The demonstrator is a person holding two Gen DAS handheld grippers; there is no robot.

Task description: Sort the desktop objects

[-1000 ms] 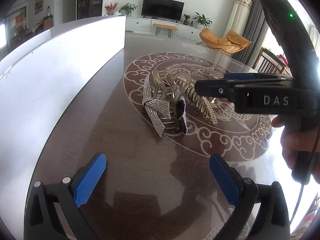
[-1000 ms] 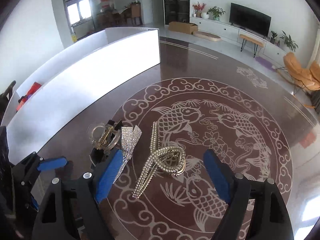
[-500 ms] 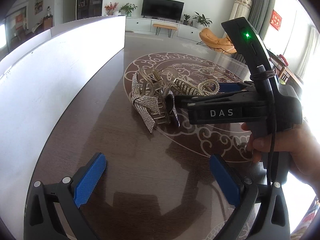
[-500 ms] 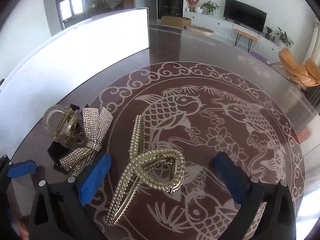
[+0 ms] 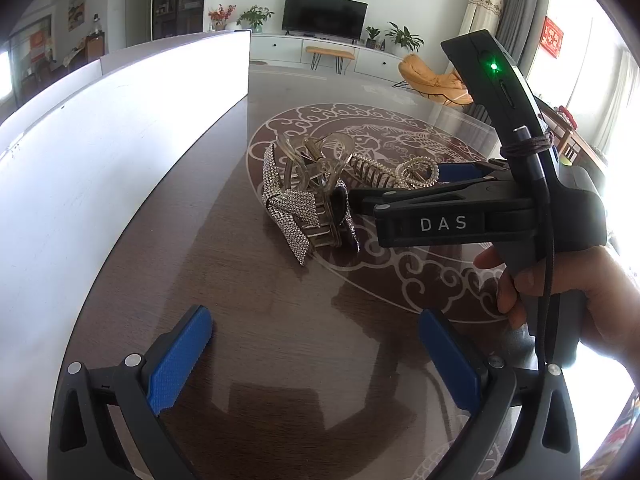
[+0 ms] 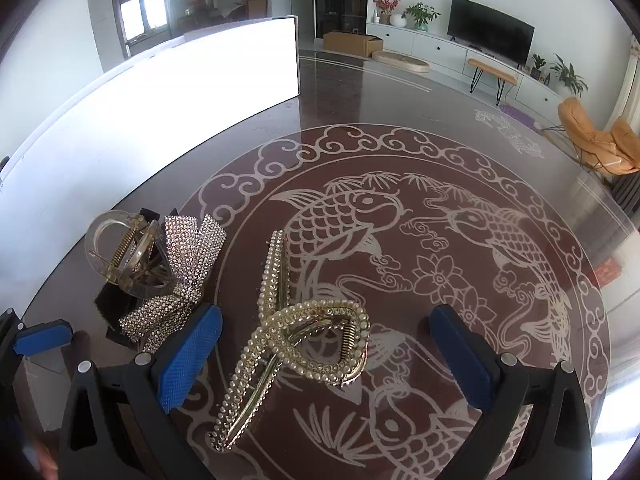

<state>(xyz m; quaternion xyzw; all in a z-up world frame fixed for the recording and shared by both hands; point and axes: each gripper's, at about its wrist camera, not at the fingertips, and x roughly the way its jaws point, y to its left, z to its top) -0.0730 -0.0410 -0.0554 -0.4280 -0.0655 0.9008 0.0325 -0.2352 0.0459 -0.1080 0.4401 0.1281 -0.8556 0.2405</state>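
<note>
Right tool spread wide, blue ribbed pads either side of a gold pearl-studded hair claw, not touching it. Claw lying on the glossy dark tabletop with pale carp and cloud pattern; looped handles, coiled spring, long curved toothed arm. Just left, a clear plastic claw clip atop a rhinestone bow clip. Left tool also spread, empty, nearer than the clips.
</note>
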